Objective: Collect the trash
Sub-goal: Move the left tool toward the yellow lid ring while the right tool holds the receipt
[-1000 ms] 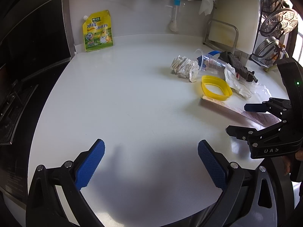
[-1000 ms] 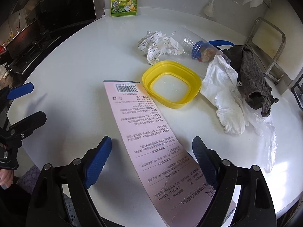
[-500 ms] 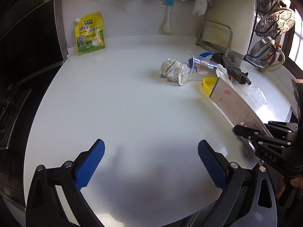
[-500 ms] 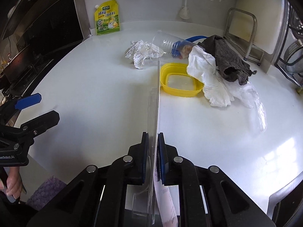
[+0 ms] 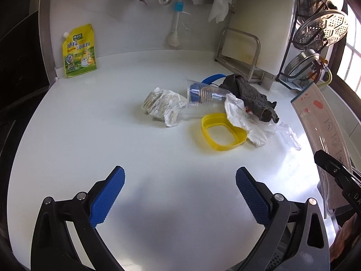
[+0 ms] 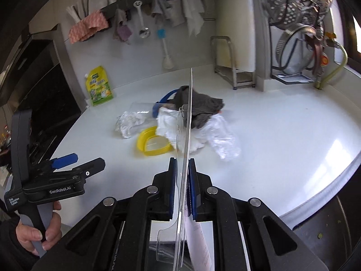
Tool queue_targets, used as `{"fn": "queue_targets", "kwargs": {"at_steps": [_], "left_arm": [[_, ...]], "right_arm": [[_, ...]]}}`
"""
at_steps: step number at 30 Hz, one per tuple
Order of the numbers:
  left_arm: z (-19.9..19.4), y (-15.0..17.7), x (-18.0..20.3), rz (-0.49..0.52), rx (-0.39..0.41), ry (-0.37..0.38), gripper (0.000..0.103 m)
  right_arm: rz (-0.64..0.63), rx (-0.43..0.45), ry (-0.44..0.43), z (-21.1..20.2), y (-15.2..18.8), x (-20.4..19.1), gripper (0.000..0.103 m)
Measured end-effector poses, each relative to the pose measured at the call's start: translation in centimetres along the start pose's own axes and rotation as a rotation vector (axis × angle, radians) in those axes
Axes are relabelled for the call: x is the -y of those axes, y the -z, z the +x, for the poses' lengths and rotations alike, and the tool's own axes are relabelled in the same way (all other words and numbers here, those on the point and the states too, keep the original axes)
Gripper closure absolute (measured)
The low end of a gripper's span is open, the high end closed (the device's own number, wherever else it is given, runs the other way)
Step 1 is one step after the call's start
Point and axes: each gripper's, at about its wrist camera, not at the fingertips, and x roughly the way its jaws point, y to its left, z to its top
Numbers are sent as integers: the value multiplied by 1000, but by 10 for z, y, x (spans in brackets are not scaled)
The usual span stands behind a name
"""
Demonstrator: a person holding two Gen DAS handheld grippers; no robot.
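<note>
White kitchen counter fills both views, tiled wall behind with cloths and a ladle hanging from a rail.

Right gripper — jaws pressed together on a flat pink package, pinched edge-on between the blue pads; it sticks up and forward past the fingertips, off the counter, with a clear plastic blister on its left face. In the left wrist view the same package shows its printed pink side at the far right, held above the counter edge.

Left gripper — jaws spread wide, nothing between them, hovering over bare counter. A hand grips its handle, seen left of the right jaws.

Trash pile sits ahead of the left jaws and slightly right, well apart from them: crumpled paper, a clear plastic cup on its side with something blue inside, a yellow ring lid, a white plastic bag touching the lid, and a grey rag lying over the bag. From the right jaws the pile is straight ahead, partly hidden behind the package.

Yellow pouch leans on the wall, far ahead-left of both grippers.
</note>
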Motion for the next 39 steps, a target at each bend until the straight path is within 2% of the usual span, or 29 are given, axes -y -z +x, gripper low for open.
{"fn": "queue_targets", "kwargs": {"at_steps": [3,10,16,22,26,36,38,39], "left_arm": [[16,-7,19,15,-10,7,6],[60,-16,53,65,-102,-4,6],[75,-21,61,73,-139,-31,6],[93,-28,69,98,-193,-92,6],[100,-34,74,107,-190,-103,6],[115,-45,74,69,-209,-72,7],[114,-45,75,80,-207,-55,10],[112,-45,76,86,-201,-52,16]], "right_arm": [[89,19,42,-5,-2,31,92],[213,44,9,-16,0,64,92],[242,55,2,-21,-2,68,92],[259,64,-17,-27,-3,69,92],[274,68,-25,-29,-3,73,92],[275,74,-33,-31,-3,72,92],[275,74,-33,-32,-3,72,92],[275,73,-33,-31,-3,72,92]]}}
